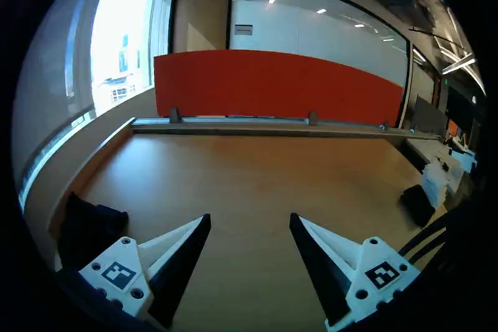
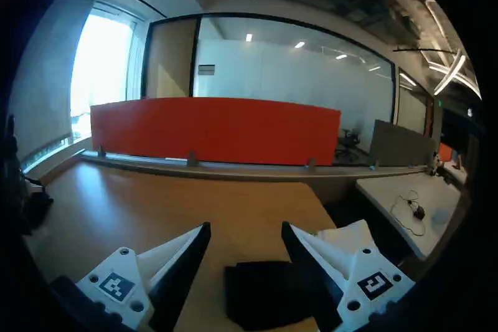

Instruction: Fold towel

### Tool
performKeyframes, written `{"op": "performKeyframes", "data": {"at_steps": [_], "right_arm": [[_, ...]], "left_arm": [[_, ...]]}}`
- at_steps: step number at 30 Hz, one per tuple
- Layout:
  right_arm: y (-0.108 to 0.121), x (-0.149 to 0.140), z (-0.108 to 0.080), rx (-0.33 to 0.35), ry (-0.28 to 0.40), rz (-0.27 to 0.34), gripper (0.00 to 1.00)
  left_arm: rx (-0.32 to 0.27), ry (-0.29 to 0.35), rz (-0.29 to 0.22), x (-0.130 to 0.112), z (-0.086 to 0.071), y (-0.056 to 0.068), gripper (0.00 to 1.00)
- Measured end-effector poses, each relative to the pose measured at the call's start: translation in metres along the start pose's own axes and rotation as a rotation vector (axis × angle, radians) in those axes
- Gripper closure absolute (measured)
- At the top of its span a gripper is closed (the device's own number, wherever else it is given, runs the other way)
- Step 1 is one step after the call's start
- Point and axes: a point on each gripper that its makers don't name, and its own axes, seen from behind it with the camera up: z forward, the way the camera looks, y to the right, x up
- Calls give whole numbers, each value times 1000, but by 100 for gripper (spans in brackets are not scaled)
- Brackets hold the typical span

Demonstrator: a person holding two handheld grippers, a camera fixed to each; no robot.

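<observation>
A wooden tabletop (image 1: 261, 170) in an office, bounded at its far edge by a low orange partition (image 1: 274, 86), with a bright window (image 1: 121, 45) at left and a glass wall (image 2: 292, 64) behind. In the left gripper view, the left gripper (image 1: 249, 217) hangs over bare wood, jaws released and spread wide. A dark shape (image 1: 93, 229) at lower left is partly hidden behind the left finger and cannot be identified; a second dark item (image 1: 416, 204) near the tabletop's right edge is too small to make out. In the right gripper view, the right gripper (image 2: 245, 226) likewise has its jaws released. The towel (image 2: 267, 294), a dark folded cloth, lies on the tabletop near its right edge, between and below the fingers; its right part is covered by the right finger and its lower edge is cut off. Contact with the fingers cannot be judged.
</observation>
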Motion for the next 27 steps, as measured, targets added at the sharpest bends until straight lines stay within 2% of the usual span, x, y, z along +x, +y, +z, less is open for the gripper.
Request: {"op": "performKeyframes", "data": {"at_steps": [6, 12, 18, 27], "right_arm": [[-28, 15, 6, 21, 33, 9, 12], [-57, 38, 8, 37, 81, 17, 12], [-92, 58, 8, 65, 128, 21, 12], [-135, 71, 13, 77, 152, 24, 12]], "left_arm": [[14, 73, -15, 24, -2, -11, 6], [26, 132, -6, 43, -4, -21, 6], [26, 171, -7, 55, -5, -26, 6], [38, 212, -13, 66, -8, -36, 6]]}}
